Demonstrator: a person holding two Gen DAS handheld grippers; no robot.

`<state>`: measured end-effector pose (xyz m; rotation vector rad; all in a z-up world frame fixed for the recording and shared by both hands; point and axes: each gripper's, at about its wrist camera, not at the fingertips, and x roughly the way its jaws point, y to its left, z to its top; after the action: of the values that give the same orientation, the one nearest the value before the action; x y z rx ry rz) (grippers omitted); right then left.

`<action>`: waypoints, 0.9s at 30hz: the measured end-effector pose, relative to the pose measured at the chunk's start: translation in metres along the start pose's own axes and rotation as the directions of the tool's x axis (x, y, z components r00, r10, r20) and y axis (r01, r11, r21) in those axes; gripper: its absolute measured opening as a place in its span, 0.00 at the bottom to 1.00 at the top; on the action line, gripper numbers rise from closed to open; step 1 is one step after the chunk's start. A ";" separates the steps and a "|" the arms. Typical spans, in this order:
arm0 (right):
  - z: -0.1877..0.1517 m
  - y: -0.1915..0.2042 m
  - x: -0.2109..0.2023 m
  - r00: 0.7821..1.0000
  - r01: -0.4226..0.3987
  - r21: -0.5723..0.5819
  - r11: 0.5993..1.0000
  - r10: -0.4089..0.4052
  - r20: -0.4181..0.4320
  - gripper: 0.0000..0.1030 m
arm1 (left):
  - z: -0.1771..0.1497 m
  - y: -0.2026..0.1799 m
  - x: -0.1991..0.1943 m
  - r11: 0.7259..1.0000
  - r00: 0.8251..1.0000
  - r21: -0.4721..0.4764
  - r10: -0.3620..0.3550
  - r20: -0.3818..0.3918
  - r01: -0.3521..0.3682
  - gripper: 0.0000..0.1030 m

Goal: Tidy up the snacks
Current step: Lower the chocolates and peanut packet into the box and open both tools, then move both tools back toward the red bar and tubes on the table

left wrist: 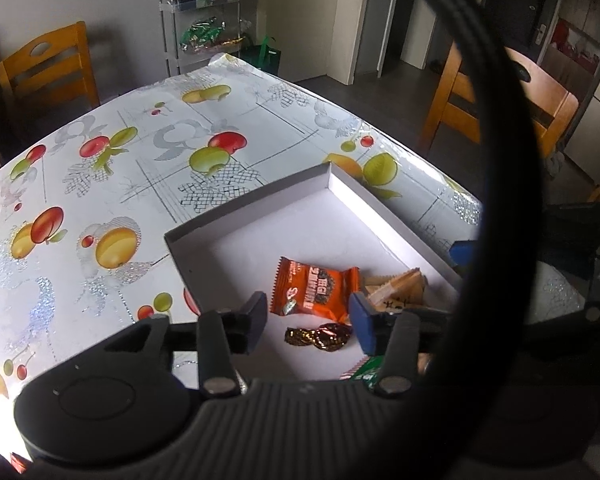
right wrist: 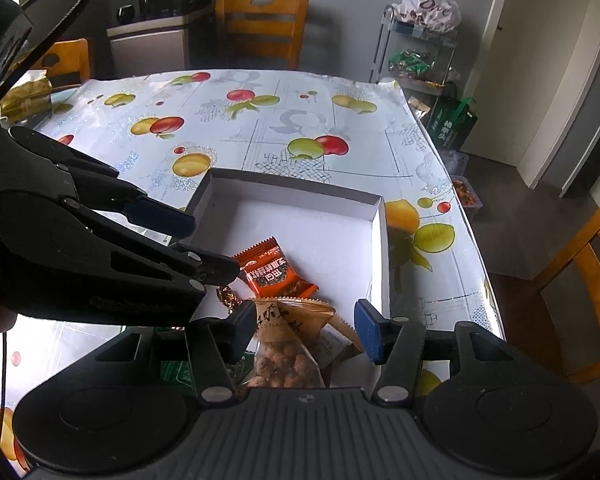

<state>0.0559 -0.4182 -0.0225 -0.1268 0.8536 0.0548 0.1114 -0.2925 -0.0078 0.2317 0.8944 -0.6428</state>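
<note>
A shallow white box (left wrist: 260, 200) (right wrist: 300, 190) lies on the fruit-print table. Inside it are an orange snack packet (left wrist: 314, 294) (right wrist: 274, 270), a brown foil candy (left wrist: 320, 336) (right wrist: 228, 296), a tan packet of nuts (right wrist: 288, 340) (left wrist: 396, 290) and a green packet (left wrist: 364, 372) (right wrist: 180, 374). My left gripper (left wrist: 310, 320) is open and empty, hovering over the orange packet and candy; it also shows in the right wrist view (right wrist: 208, 248). My right gripper (right wrist: 306, 332) is open, its fingers on either side of the tan packet, not closed on it.
The fruit-print tablecloth (left wrist: 120, 168) (right wrist: 260, 120) covers the table. Wooden chairs (left wrist: 48, 68) (right wrist: 260, 28) stand around it. A wire rack with bagged snacks (left wrist: 204, 28) (right wrist: 420, 48) stands beyond the far corner. A black cable loop (left wrist: 496, 160) crosses the left wrist view.
</note>
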 end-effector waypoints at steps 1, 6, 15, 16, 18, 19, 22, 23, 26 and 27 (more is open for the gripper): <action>0.000 0.000 -0.001 1.000 0.003 0.001 1.000 -0.003 0.002 0.55 | -0.001 0.001 -0.002 1.000 1.000 -0.006 -0.001 0.002 0.001 0.50; 0.000 0.006 -0.007 1.000 0.002 0.003 1.000 -0.002 0.017 0.58 | -0.005 0.012 -0.014 0.999 1.000 -0.041 -0.012 0.027 0.013 0.62; 0.008 0.026 -0.014 0.999 -0.012 -0.017 1.000 0.013 0.048 0.59 | -0.016 0.040 -0.039 0.993 0.996 -0.117 0.029 0.079 -0.019 0.63; 0.009 0.028 -0.015 0.999 -0.016 -0.018 1.000 0.017 0.050 0.59 | -0.018 0.043 -0.042 0.992 0.996 -0.122 0.036 0.081 -0.026 0.63; 0.013 0.033 -0.017 0.998 -0.024 -0.025 0.999 0.025 0.059 0.59 | -0.021 0.049 -0.046 0.989 0.995 -0.139 0.054 0.082 -0.042 0.63; 0.015 0.035 -0.017 0.998 -0.027 -0.028 0.999 0.029 0.062 0.59 | -0.023 0.053 -0.047 0.988 0.995 -0.148 0.062 0.079 -0.050 0.63; 0.021 0.044 -0.018 0.996 -0.044 -0.038 0.998 0.047 0.074 0.59 | -0.030 0.066 -0.053 0.982 0.993 -0.174 0.093 0.068 -0.080 0.63; 0.023 0.048 -0.018 0.996 -0.049 -0.044 0.998 0.052 0.077 0.60 | -0.032 0.071 -0.054 0.979 0.993 -0.184 0.104 0.063 -0.091 0.63; 0.029 0.060 -0.017 0.994 -0.070 -0.061 0.996 0.075 0.085 0.62 | -0.041 0.087 -0.061 0.967 0.989 -0.222 0.140 0.044 -0.127 0.63; 0.031 0.065 -0.017 0.993 -0.076 -0.068 0.995 0.082 0.087 0.63 | -0.044 0.093 -0.063 0.962 0.987 -0.234 0.154 0.037 -0.142 0.63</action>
<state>0.0619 -0.3491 0.0044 -0.1504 0.7674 0.1618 0.1104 -0.1728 0.0075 0.0706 0.8819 -0.4001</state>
